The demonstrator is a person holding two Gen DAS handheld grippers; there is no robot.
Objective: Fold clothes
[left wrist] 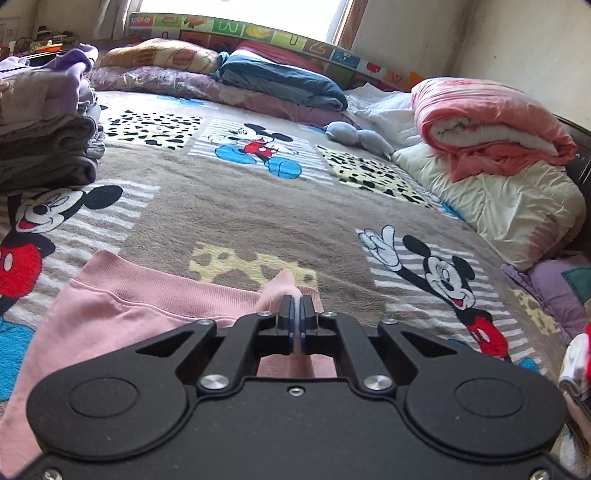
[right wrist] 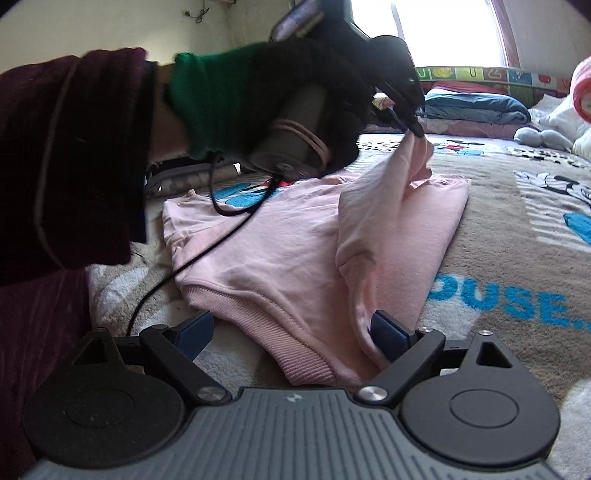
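On blanket (right wrist: 498, 229): pink sweatshirt (right wrist: 280, 251) hem toward camera, left tool (right wrist: 415, 129) pinching sleeve.

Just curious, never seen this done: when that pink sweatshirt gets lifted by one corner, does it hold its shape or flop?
Probably flops: the pink cotton sweatshirt drapes and creases below the left gripper. Likely light, since one pinch lifts it.

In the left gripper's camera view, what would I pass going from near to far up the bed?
Left gripper, pink garment pinched in it, Mickey blanket, folded blue quilt, alphabet mat, bright window.
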